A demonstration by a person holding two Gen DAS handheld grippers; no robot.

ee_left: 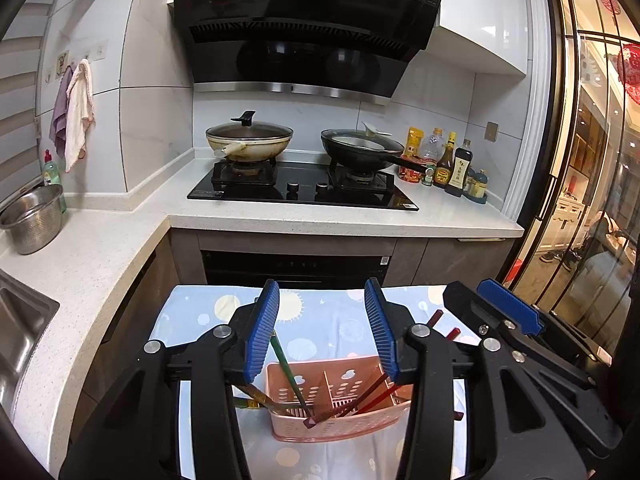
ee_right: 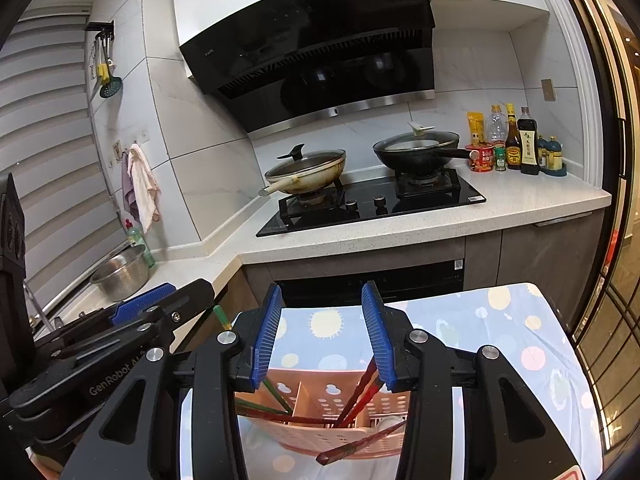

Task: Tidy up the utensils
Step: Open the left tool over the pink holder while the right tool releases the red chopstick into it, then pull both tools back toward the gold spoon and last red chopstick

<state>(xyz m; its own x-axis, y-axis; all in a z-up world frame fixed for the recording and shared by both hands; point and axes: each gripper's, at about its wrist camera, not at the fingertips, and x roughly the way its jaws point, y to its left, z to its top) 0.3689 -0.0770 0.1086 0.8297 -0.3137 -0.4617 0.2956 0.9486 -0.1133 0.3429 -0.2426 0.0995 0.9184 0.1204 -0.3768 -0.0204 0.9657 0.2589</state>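
Observation:
A pink perforated utensil basket [ee_left: 340, 420] [ee_right: 320, 436] stands on a small table with a blue dotted cloth [ee_left: 320, 312] [ee_right: 500, 328]. Green chopsticks [ee_left: 286, 364] [ee_right: 276, 394] lean in its left compartment and red chopsticks [ee_left: 360, 398] [ee_right: 360, 388] in its right one. One red chopstick [ee_right: 360, 446] lies across the basket's front rim. My left gripper [ee_left: 322, 332] is open and empty above the basket. My right gripper [ee_right: 320, 332] is open and empty above it too. Each shows in the other's view, the right [ee_left: 508, 312] and the left [ee_right: 144, 304].
Behind the table is a counter [ee_left: 304, 216] with a gas hob, a cream wok [ee_left: 248, 142] and a black pan [ee_left: 360, 148]. Sauce bottles [ee_left: 452, 164] stand at the right. A steel colander [ee_left: 34, 220] and a sink are at the left. A glass door is on the right.

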